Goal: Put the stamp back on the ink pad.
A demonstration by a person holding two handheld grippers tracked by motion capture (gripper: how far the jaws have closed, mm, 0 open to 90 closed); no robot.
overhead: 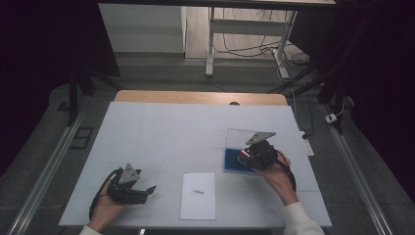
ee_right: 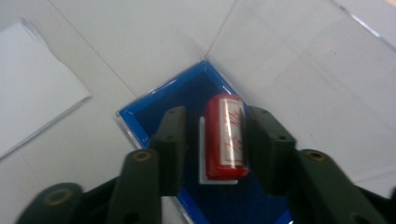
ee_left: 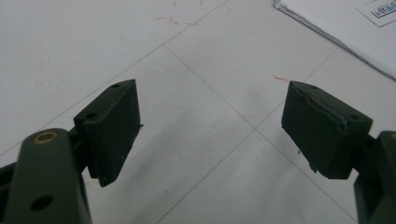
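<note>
The blue tray (ee_right: 154,105) sits on the white table (overhead: 161,132), to the right of the sheet of paper (overhead: 197,196), and serves as the landmark here. Its clear lid (overhead: 238,138) stands open on the tray's far side. Over the tray, the right gripper (ee_right: 215,140) points down into it, held by the person's right hand (overhead: 279,174). Between its two black jaws, in the right gripper view, is a red stamp (ee_right: 226,137) with a white base, upright above the tray's dark blue inside. The right jaw seems to touch the stamp's side, while a thin gap shows between the left jaw and the white base, so I cannot tell whether the grip is closed on it. I also cannot tell whether the stamp's base rests on the blue surface or hangs just above it. Well to the left of the tray, beyond the sheet of paper, the left gripper (ee_left: 210,121) lies low over the bare table in the person's left hand (overhead: 105,205); its jaws stand wide apart with nothing between them. A small printed label (overhead: 198,192) marks the sheet.
</note>
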